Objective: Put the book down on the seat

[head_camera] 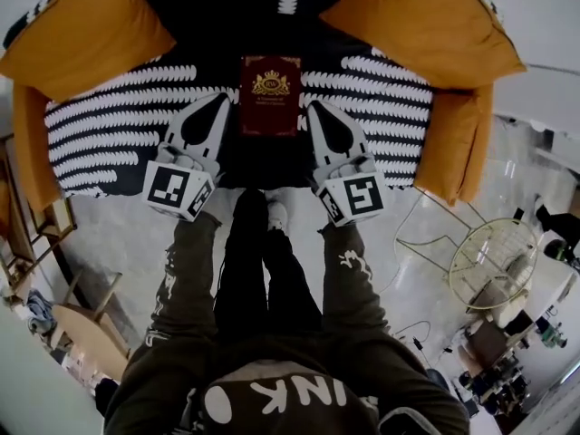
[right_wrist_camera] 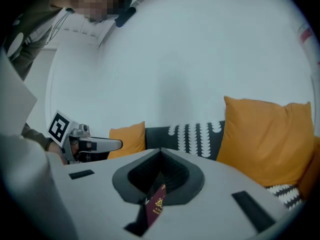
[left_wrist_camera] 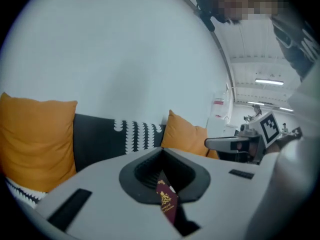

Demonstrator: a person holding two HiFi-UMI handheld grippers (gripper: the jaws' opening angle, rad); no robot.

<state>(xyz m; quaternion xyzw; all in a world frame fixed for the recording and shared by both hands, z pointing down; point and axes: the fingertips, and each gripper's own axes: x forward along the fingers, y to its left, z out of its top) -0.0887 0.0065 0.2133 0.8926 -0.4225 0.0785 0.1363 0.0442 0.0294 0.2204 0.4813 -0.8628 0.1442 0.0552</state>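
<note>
**Op1:** Hoodie [head_camera: 272, 397] fills head view's bottom edge. What's past it?

**Op2:** Left gripper [head_camera: 220, 107] and right gripper [head_camera: 317, 114], side by side, book [head_camera: 270, 95] between them.

**Op1:** Jaws?

**Op2:** Both closed tight on the book, one per side edge. I see its red cover pinched in each gripper view.

**Op1:** Book position?

**Op2:** Cover up, gold crest showing, over the dark middle of the seat [head_camera: 109, 125], orange cushions [head_camera: 82, 25] either side at the back. I can't tell from here if it touches.
</note>
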